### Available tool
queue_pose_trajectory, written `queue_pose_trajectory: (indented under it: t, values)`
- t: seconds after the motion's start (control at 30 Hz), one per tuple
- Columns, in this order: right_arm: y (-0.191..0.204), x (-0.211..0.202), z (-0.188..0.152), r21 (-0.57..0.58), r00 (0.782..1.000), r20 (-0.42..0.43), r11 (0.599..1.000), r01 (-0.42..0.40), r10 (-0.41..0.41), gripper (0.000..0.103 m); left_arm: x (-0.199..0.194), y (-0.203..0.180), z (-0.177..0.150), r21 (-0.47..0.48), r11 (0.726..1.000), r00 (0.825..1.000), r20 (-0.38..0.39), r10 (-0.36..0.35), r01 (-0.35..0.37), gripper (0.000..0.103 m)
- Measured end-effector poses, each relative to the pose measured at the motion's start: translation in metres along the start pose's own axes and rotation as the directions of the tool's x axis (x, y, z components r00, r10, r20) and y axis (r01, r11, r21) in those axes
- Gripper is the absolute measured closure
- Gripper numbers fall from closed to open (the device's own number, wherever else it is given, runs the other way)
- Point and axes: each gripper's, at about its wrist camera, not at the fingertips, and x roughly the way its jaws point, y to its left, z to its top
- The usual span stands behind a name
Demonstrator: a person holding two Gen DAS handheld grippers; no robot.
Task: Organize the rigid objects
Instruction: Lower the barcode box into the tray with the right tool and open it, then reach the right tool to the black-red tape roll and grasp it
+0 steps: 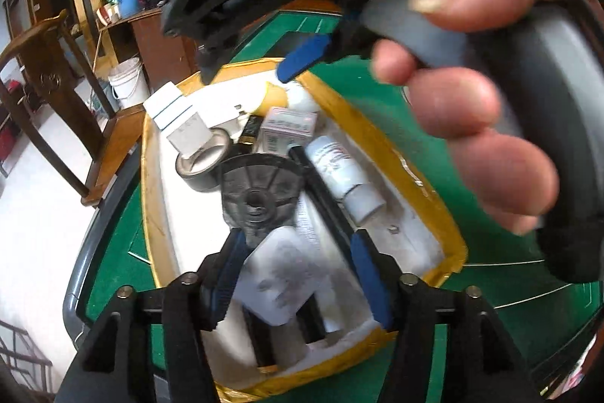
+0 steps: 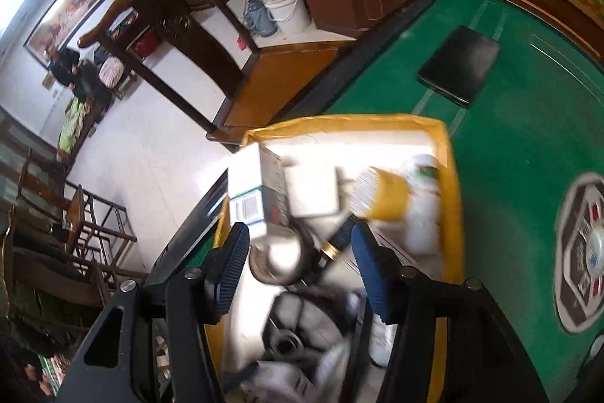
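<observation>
Progress looks well on: nearly every rigid object in sight already lies inside the yellow-rimmed foam box (image 1: pixel 381 142) on the green table (image 1: pixel 490 293).

At the left of the box, in the left wrist view, a white carton with blue stripes (image 1: pixel 171 108) leans on a roll of grey tape (image 1: pixel 204 163). Toward the middle sit a small printed box (image 1: pixel 288 129) and a black spoked wheel (image 1: pixel 258 193); right of these lie a black bar (image 1: pixel 321 191) and a white bottle (image 1: pixel 339 169).

The left gripper (image 1: pixel 298 274) hangs over the near end with its jaws apart, astride a white plastic piece (image 1: pixel 281 280) that lies in the box; the pads seem clear of it, so I judge it just set down or about to be taken. The right gripper (image 2: pixel 302 274), above the same box, also stands parted, nothing pinched; its view is blurred. A person's hand (image 1: pixel 472 101) holds its handle.

Still outside, on the far right of the table, lies a flat black case (image 2: pixel 458 65); whether it belongs in the box I cannot tell. What remains seems mostly tidying the jumble.
</observation>
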Motion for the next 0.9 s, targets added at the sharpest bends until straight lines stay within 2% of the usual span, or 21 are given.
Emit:
queue_pose_trajectory:
  t: [0.17, 0.27, 0.47, 0.67, 0.9]
  values:
    - [-0.031, -0.033, -0.022, 0.077, 0.999, 0.045, 0.997, -0.024, 0.020, 0.047, -0.007, -0.013, 0.002, 0.010, 1.000, 1.000, 0.018, 0.014, -0.015, 0.039]
    - [-0.051, -0.051, -0.037, 0.109, 0.997, 0.070, 0.994, -0.031, 0.024, 0.047, -0.011, -0.026, 0.003, 0.017, 0.999, 0.999, 0.035, 0.042, -0.042, 0.032]
    - [-0.093, -0.086, -0.071, 0.182, 0.994, 0.106, 0.982, -0.039, 0.020, 0.047, -0.020, -0.034, 0.009, -0.002, 0.997, 0.994, 0.078, 0.080, -0.080, 0.030]
    - [-0.138, -0.111, -0.108, 0.260, 0.993, 0.117, 0.965, -0.037, 0.006, 0.047, -0.027, -0.059, 0.016, 0.020, 0.996, 0.990, 0.109, 0.090, -0.092, 0.026]
    - [-0.189, -0.130, -0.144, 0.362, 0.993, 0.122, 0.931, -0.039, -0.005, 0.047, -0.026, -0.096, 0.022, 0.071, 0.994, 0.991, 0.110, 0.071, -0.080, 0.022]
